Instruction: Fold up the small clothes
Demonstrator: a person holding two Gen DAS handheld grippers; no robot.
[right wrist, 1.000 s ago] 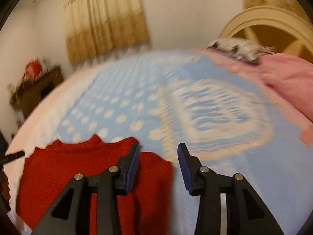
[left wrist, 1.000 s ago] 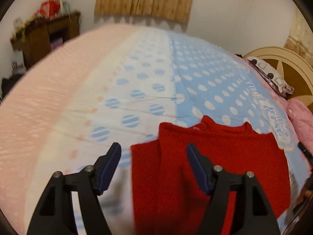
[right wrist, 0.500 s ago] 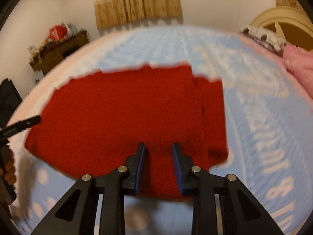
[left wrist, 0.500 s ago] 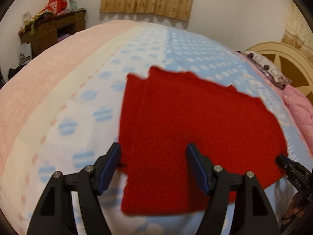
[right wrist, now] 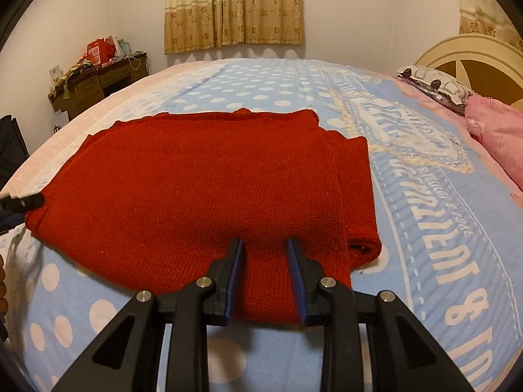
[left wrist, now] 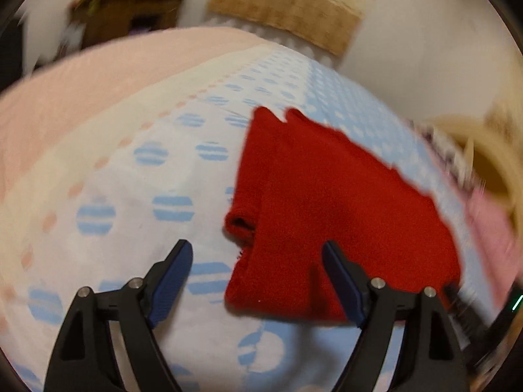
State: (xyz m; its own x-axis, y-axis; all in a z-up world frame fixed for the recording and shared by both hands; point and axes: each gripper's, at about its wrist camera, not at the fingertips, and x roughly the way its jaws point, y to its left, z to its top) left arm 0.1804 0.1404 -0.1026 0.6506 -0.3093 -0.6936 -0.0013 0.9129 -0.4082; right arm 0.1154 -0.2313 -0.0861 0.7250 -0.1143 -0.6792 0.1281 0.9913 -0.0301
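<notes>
A bed covered in a blue polka-dot blanket fills the bedroom ahead of the fingers. Tan patterned curtains hang on the pale far wall, straight beyond the fingers. A cluttered dark wooden desk stands far to their left. A cream arched headboard, a patterned pillow and pink bedding lie to their right under warm indoor light.
</notes>
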